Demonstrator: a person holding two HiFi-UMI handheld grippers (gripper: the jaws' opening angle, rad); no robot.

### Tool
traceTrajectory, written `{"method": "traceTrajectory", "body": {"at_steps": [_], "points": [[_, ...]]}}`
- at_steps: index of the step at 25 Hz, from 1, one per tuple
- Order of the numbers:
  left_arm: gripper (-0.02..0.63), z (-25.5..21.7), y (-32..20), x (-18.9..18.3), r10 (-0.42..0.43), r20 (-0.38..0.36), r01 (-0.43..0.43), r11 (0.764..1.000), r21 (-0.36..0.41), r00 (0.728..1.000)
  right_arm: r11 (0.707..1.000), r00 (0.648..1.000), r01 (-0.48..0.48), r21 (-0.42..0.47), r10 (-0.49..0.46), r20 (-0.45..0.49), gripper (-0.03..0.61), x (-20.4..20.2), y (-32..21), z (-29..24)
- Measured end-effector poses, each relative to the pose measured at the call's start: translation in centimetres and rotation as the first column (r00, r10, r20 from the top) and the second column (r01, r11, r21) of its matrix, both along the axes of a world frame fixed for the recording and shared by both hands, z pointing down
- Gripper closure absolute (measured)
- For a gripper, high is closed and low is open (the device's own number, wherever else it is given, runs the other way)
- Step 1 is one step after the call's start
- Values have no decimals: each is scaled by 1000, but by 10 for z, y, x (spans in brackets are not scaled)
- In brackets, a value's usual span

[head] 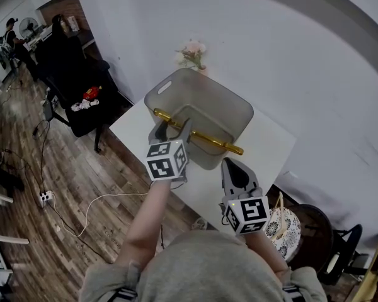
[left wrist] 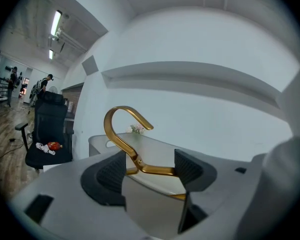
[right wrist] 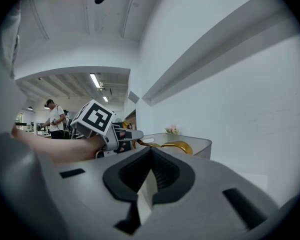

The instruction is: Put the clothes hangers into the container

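A gold clothes hanger (head: 201, 137) lies across the rim of the grey plastic container (head: 176, 96) on the white table (head: 271, 140). My left gripper (head: 171, 129) is at the hanger's hook end. In the left gripper view its jaws (left wrist: 150, 166) stand wide open; the hanger's neck and hook (left wrist: 121, 134) rise between the pads, which do not press on it. My right gripper (head: 234, 168) hovers over the table's near edge, shut and holding nothing. In the right gripper view its pads (right wrist: 151, 156) meet, with the left gripper (right wrist: 125, 135) and the hanger's end (right wrist: 177, 146) ahead on the container (right wrist: 202, 148).
A small bunch of flowers (head: 192, 54) stands behind the container by the wall. A black chair (head: 82, 99) with a red item stands left of the table. A patterned round stool (head: 283, 228) sits lower right. A power strip (head: 45, 198) and its cable lie on the wooden floor.
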State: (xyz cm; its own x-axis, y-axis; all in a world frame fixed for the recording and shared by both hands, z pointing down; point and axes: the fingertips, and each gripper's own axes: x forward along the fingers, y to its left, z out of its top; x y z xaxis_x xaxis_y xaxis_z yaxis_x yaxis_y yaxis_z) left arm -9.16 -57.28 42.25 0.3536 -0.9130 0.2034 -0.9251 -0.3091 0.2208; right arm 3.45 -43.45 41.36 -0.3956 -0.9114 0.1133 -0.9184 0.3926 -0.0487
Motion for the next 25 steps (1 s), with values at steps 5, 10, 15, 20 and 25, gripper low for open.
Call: {"method": "traceTrajectory", "body": {"at_steps": [5, 10, 15, 20, 25], "points": [[328, 8, 8, -12, -41, -42, 41, 999, -9, 998, 1000, 1000, 13, 1, -13, -4, 577, -5, 7, 1], [324, 12, 15, -17, -53, -92, 52, 998, -20, 994, 1000, 1000, 15, 6, -15, -7, 575, -5, 13, -2], [323, 8, 22, -18, -53, -110, 53, 999, -1, 992, 1000, 1000, 18, 8, -18, -13, 577, -5, 14, -4], [322, 2, 29, -19, -48, -103, 51, 998, 25, 994, 1000, 1000, 27, 14, -26, -13, 575, -9, 18, -4], [322, -8, 37, -19, -39, -105, 44, 998, 44, 994, 999, 1000, 29, 23, -29, -11, 575, -10, 25, -8]]}}
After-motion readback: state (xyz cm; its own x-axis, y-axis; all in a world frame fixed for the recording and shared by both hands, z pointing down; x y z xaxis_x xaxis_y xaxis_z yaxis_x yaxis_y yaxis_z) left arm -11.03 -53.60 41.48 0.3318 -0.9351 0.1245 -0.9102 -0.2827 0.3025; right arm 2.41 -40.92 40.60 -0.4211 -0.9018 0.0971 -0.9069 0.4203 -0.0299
